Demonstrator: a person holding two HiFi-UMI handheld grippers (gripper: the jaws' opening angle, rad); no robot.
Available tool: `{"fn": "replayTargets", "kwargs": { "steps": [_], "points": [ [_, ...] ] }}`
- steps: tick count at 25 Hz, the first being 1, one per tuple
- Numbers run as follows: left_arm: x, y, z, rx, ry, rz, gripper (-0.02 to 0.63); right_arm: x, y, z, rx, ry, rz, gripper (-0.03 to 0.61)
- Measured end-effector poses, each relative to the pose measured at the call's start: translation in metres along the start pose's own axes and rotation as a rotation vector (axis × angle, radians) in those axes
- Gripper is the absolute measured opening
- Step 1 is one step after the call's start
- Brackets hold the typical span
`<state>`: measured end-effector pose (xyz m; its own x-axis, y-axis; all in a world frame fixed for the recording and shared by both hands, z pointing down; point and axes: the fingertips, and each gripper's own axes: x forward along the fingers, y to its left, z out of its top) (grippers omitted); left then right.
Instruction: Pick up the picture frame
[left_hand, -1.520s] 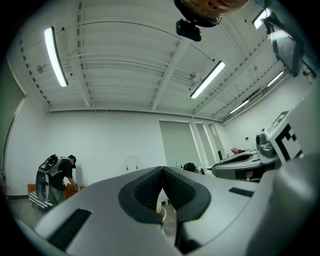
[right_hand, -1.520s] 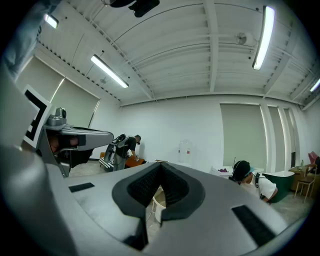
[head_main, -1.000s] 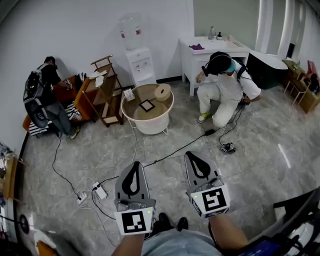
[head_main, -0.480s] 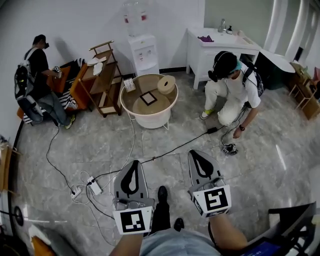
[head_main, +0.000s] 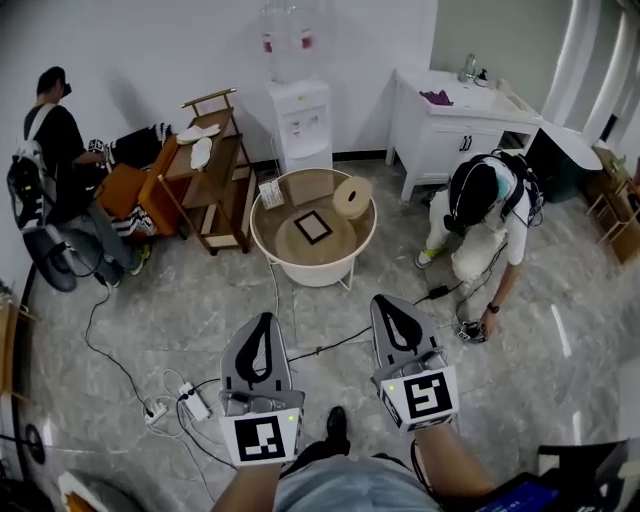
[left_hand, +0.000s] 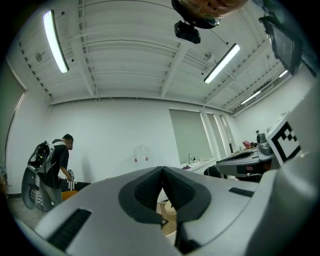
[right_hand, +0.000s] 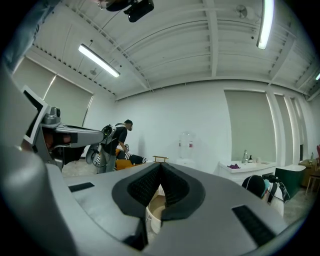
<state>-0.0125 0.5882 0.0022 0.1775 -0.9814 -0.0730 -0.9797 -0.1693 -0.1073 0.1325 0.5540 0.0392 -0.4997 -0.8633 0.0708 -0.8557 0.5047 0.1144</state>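
A small dark picture frame (head_main: 313, 227) lies flat inside a round white tub-shaped table (head_main: 300, 268) in the middle of the head view, well ahead of both grippers. My left gripper (head_main: 265, 322) and right gripper (head_main: 386, 305) hover side by side over the floor, short of the table. Both are shut, jaw pads pressed together with nothing between them. In the left gripper view the left gripper (left_hand: 162, 170) points level toward the far wall. The right gripper (right_hand: 160, 166) does the same, with the table's white wall (right_hand: 151, 217) showing below its jaws.
A paper roll (head_main: 353, 196) and a card (head_main: 270, 193) sit at the table's rim. Cables and a power strip (head_main: 195, 402) trail over the floor. A crouching person (head_main: 485, 215) is at right, another person (head_main: 45, 150) at left beside a wooden shelf (head_main: 215, 175). A water dispenser (head_main: 303, 115) stands at the wall.
The view has advanced toward the round table, which now sits nearer and lower in frame. The crouching person bent further down. Both grippers stay shut and side by side.
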Motion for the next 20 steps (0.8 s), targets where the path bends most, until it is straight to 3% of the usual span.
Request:
{"fn": "replayTargets", "kwargs": {
  "steps": [8, 20],
  "points": [
    [0.062, 0.034, 0.008, 0.004, -0.031, -0.007, 0.015, 0.064, -0.023, 0.029, -0.030, -0.035, -0.025, 0.014],
    [0.176, 0.042, -0.036, 0.012, 0.025, -0.037, 0.015, 0.165, -0.075, -0.004, -0.011, -0.001, -0.020, 0.014]
  ]
}}
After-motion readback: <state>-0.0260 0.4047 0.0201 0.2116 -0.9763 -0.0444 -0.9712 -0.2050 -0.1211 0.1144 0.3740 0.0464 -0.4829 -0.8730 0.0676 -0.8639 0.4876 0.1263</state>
